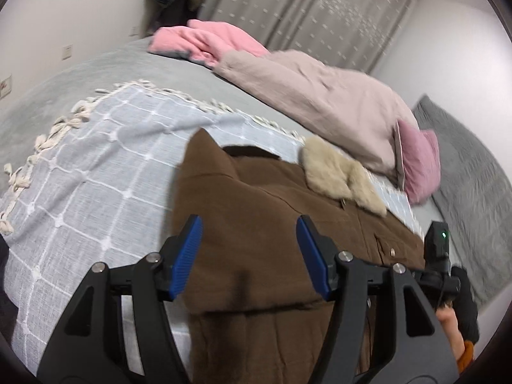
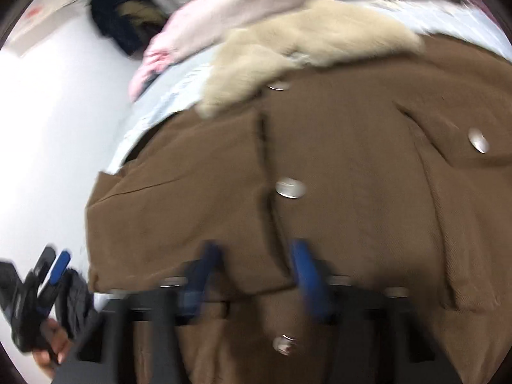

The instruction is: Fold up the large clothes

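A brown coat [image 1: 256, 224] with a beige fur collar [image 1: 339, 176] lies on a light blue checked blanket [image 1: 96, 176] on the bed. One sleeve is folded across its body. My left gripper [image 1: 249, 252] is open, its blue pads above the folded sleeve, holding nothing. In the right wrist view the coat [image 2: 336, 176] fills the frame, with silver buttons [image 2: 290, 188] and the fur collar [image 2: 304, 48] at the top. My right gripper [image 2: 256, 275] is open over the coat's front, blurred by motion. The left gripper [image 2: 48, 275] shows at the lower left.
A pinkish-beige duvet [image 1: 313, 96] and pink bedding [image 1: 208, 38] lie heaped at the far side of the grey bed [image 1: 96, 73]. A pink pillow [image 1: 419, 160] sits at the right. Grey curtains [image 1: 304, 9] hang behind. A grey rug [image 1: 464, 176] covers the floor at right.
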Motion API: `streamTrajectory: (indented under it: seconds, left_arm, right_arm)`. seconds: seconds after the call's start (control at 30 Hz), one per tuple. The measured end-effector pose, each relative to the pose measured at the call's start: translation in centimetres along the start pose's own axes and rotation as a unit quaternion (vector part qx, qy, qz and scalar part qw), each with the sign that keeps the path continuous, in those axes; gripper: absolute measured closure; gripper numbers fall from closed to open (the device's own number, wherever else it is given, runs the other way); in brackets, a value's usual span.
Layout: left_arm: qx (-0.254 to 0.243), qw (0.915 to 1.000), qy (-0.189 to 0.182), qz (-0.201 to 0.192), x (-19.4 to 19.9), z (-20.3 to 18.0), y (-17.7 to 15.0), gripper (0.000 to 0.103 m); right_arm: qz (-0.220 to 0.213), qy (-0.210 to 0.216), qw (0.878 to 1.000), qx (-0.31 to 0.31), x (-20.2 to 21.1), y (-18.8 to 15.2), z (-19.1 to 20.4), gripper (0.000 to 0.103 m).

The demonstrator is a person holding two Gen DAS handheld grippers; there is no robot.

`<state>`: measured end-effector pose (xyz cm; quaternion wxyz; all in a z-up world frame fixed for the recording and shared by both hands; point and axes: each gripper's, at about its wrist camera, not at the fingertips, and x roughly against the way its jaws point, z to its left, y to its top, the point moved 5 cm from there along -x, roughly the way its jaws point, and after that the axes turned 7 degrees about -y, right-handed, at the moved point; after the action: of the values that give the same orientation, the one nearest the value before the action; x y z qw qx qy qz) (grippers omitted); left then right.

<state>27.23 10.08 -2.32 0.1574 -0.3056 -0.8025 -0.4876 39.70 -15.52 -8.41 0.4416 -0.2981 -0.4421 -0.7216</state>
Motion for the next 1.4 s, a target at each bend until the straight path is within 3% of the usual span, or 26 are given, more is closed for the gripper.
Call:
streamTrajectory:
  seconds: [0.03, 0.07, 0.1, 0.2, 0.27, 0.4, 0.47, 0.6, 0.7, 0.73, 0.8, 0.83, 0.97, 1.13, 1.2, 1.23, 1.27, 1.33, 1.4]
  left_arm:
    - [0.011, 0.9998, 0.012, -0.01, 0.1, 0.9, 0.2, 0.041]
    - [0.02, 0.9991, 0.029, -0.024, 0.2, 1.5, 0.3, 0.041]
    - [0.031, 0.9976, 0.048, -0.04, 0.5, 2.3, 0.3, 0.048]
    - [0.066, 0.9958, 0.046, -0.044, 0.2, 4.1, -0.1, 0.071]
    - [0.061, 0.9968, 0.041, -0.031, -0.5, 4.0, -0.7, 0.078]
    - [0.017, 0.999, 0.039, -0.009, -2.0, 2.2, -1.7, 0.079]
    - [-0.003, 0.9992, 0.037, 0.018, -3.3, 1.3, -2.6, 0.079]
    - [-0.034, 0.9919, 0.077, 0.095, -6.9, 1.0, -5.4, 0.079]
    - [-0.039, 0.9894, 0.094, 0.104, -7.5, 1.3, -5.9, 0.072]
    - [-0.031, 0.9896, 0.093, 0.105, -7.3, 1.5, -5.5, 0.069]
    - [-0.015, 0.9915, 0.083, 0.099, -6.9, 2.1, -4.6, 0.052]
    - [-0.01, 0.993, 0.078, 0.089, -6.6, 2.5, -4.1, 0.05]
    - [-0.031, 0.9943, 0.085, 0.056, -6.3, 2.3, -2.9, 0.05]
    - [-0.109, 0.9909, 0.066, 0.044, -8.1, -1.1, -2.2, 0.05]
    - [-0.136, 0.9875, 0.063, 0.049, -9.1, -2.0, -2.3, 0.05]
    - [-0.148, 0.9854, 0.063, 0.055, -9.7, -2.4, -2.4, 0.05]
    - [-0.155, 0.9839, 0.064, 0.061, -10.2, -2.6, -2.6, 0.05]
    - [-0.17, 0.9795, 0.076, 0.076, -11.2, -2.8, -3.0, 0.05]
    - [-0.181, 0.9747, 0.09, 0.096, -12.2, -2.5, -3.6, 0.05]
  right_arm:
    - [0.0, 0.0, 1.0, 0.011, 0.1, 0.3, 0.9, 0.09]
    - [-0.002, 0.0, 1.0, 0.02, 0.4, 0.6, 1.5, 0.094]
    - [-0.013, -0.001, 0.999, 0.033, 1.0, 1.1, 2.4, 0.094]
    - [-0.07, -0.001, 0.995, 0.069, 4.7, 2.8, 4.6, 0.095]
    - [-0.122, -0.001, 0.989, 0.082, 8.2, 3.6, 5.3, 0.095]
    - [-0.203, -0.046, 0.973, 0.1, 12.9, 4.0, 3.8, 0.095]
    - [-0.214, -0.076, 0.969, 0.1, 13.5, 3.5, 1.2, 0.095]
    - [-0.128, -0.121, 0.981, 0.077, 8.8, 2.0, -4.5, 0.09]
    - [-0.038, -0.14, 0.987, 0.063, 4.9, -0.1, -8.3, 0.083]
    - [-0.038, -0.115, 0.991, 0.057, 4.8, -0.4, -8.8, 0.08]
    - [-0.05, -0.09, 0.994, 0.045, 5.8, 0.2, -9.4, 0.058]
    - [-0.06, -0.077, 0.995, 0.033, 6.3, 0.8, -9.6, 0.042]
    - [-0.081, -0.001, 0.997, -0.016, 6.1, 3.8, -9.8, 0.04]
    - [-0.103, -0.045, 0.994, -0.01, 3.0, 6.8, -9.3, 0.04]
    - [-0.113, -0.054, 0.992, -0.008, 1.9, 7.7, -8.9, 0.044]
    - [-0.124, -0.057, 0.991, 0.001, 1.5, 8.0, -8.6, 0.064]
    - [-0.126, -0.066, 0.99, 0.011, 1.3, 8.2, -8.4, 0.093]
    - [-0.133, -0.079, 0.988, 0.029, 1.4, 8.5, -7.7, 0.096]
    - [-0.169, -0.075, 0.982, 0.034, 3.1, 8.4, -7.6, 0.096]
